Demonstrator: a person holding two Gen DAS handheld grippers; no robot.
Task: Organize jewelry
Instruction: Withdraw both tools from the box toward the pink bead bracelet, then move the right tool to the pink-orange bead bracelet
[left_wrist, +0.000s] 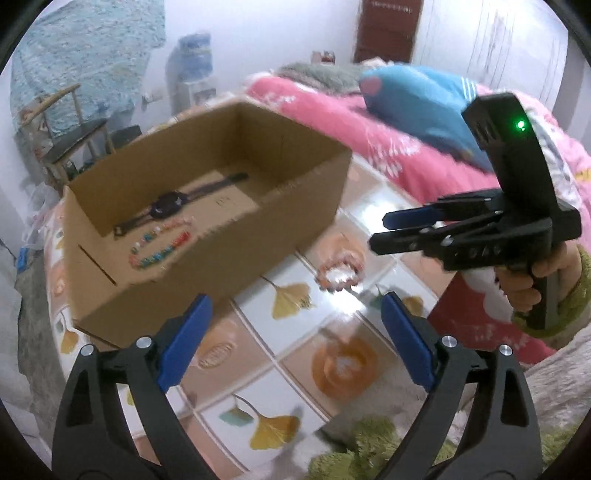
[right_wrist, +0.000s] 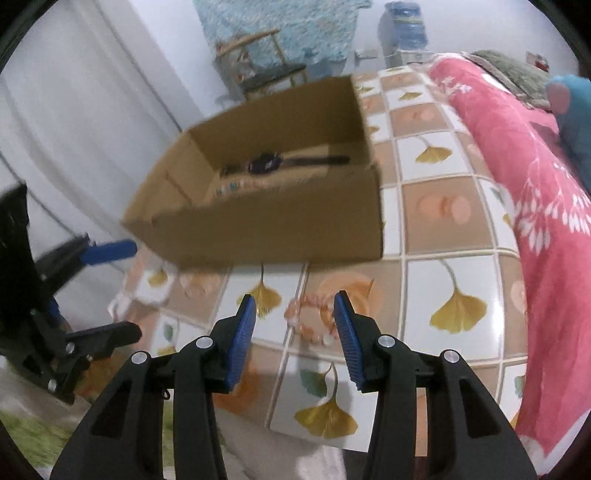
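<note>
- Two grippers hang over a table covered in a ginkgo-leaf cloth (right_wrist: 458, 306), each held by hand – a hand (left_wrist: 532, 280) in a green fuzzy sleeve shows on the right one's grip.
- Left gripper (left_wrist: 295, 336): its blue pads stand wide apart over bare cloth, with nothing between them.
- Right gripper (right_wrist: 295, 332): the jaws are partly open and empty. Seen from its own camera, a pink bead bracelet (right_wrist: 314, 321) lies on the cloth in the gap between the pads, its right edge close to the right pad; whether it touches is not clear.
- From the left camera that same bracelet lies on the cloth just past the left gripper, below the right gripper's fingertips and a little to the right of the box's near corner.
- Farther back stands an open cardboard box (left_wrist: 295, 206) on the cloth, left of the bracelet.
- Inside it, a multicoloured bead bracelet (left_wrist: 162, 245) lies flat on the floor near the front wall – and behind it a dark wristwatch (left_wrist: 166, 205) is stretched out with its strap straight.
- Beyond the table on the right lies a pink floral quilt (right_wrist: 517, 155) with a blue pillow (left_wrist: 424, 103) on top.
</note>
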